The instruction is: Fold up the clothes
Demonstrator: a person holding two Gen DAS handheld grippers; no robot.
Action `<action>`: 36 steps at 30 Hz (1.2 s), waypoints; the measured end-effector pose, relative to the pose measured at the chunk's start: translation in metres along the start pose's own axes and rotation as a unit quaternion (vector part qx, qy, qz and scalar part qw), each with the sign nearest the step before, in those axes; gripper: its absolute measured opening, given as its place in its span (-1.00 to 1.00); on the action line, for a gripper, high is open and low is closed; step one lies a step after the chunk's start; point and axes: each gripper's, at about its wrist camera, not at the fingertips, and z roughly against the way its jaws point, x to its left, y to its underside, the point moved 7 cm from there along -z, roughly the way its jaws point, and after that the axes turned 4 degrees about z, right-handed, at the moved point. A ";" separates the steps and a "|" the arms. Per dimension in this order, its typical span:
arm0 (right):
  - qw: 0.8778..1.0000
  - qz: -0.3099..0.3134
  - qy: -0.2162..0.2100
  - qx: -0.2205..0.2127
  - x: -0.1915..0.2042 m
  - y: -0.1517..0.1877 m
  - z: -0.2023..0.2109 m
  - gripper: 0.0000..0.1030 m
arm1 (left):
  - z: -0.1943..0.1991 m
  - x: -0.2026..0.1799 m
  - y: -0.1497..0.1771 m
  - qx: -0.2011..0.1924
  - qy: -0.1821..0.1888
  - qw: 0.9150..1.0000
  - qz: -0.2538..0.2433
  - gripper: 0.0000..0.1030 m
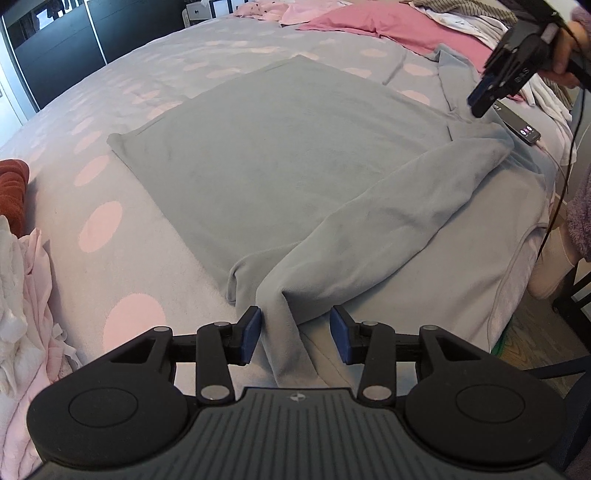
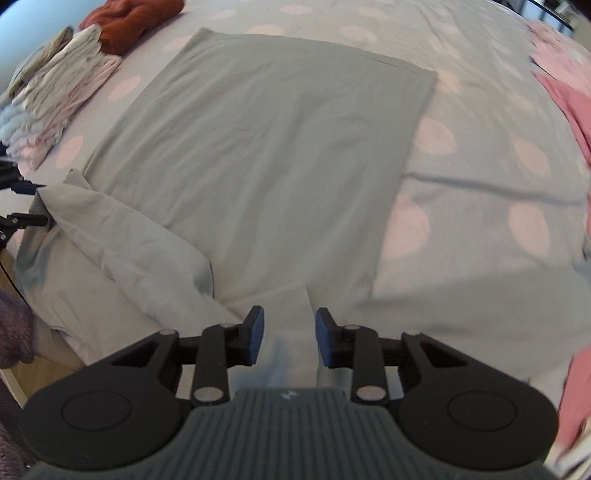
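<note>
Mid-fold on the grey long-sleeve top, which lies flat in the middle of the bed, long axis running from the near edge toward the far side, one sleeve already laid across along the near edge. Left gripper is released, jaws apart around the cuff, and the right gripper hangs open over the collar end. Next, I'd guess, each one has to pinch an edge and fold the body over.

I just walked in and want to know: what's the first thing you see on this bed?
A big grey long-sleeved top lies flat in the middle of the dotted bedspread, one sleeve folded across its lower part. The left gripper stands open around the sleeve's cuff, and the right gripper is open over the top's near edge. A rust-red garment and a pale folded pile sit at the far left.
</note>
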 end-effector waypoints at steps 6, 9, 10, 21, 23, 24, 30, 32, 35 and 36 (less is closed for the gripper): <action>0.999 0.020 0.002 0.031 -0.005 -0.009 -0.041 -0.51 | -0.006 -0.001 0.000 0.003 -0.002 1.000 0.010 -0.44; 0.999 0.031 -0.001 0.033 -0.003 -0.005 -0.039 -0.93 | -0.008 0.000 0.000 0.009 -0.002 1.000 0.008 -0.79; 0.999 0.033 -0.001 0.027 -0.003 -0.006 -0.032 -0.93 | -0.008 0.002 0.000 0.011 -0.009 1.000 0.008 -0.88; 0.986 -0.009 0.036 -0.164 -0.030 -0.052 0.081 -0.95 | 0.017 0.021 0.008 0.003 -0.058 0.997 0.058 -0.94; 0.985 0.007 0.018 -0.173 -0.023 -0.046 0.092 -0.95 | 0.020 0.015 0.013 0.006 -0.051 0.998 0.044 -0.94; 0.986 0.015 0.014 -0.164 -0.020 -0.039 0.091 -0.95 | 0.022 0.012 0.015 0.007 -0.048 0.998 0.037 -0.94; 0.998 0.052 -0.014 -0.041 -0.005 0.032 0.037 -0.94 | 0.020 -0.010 0.032 0.036 -0.028 0.999 -0.028 -0.94; 0.998 0.062 -0.027 0.000 0.001 0.058 0.022 -0.94 | 0.019 -0.013 0.035 0.041 -0.024 0.998 -0.037 -0.93; 0.995 0.069 -0.051 0.045 0.005 0.082 0.008 -0.93 | 0.020 -0.015 0.037 0.045 -0.014 0.998 -0.039 -0.91; 0.995 0.070 -0.056 0.053 0.007 0.088 0.005 -0.91 | 0.022 -0.017 0.038 0.047 -0.012 0.998 -0.046 -0.89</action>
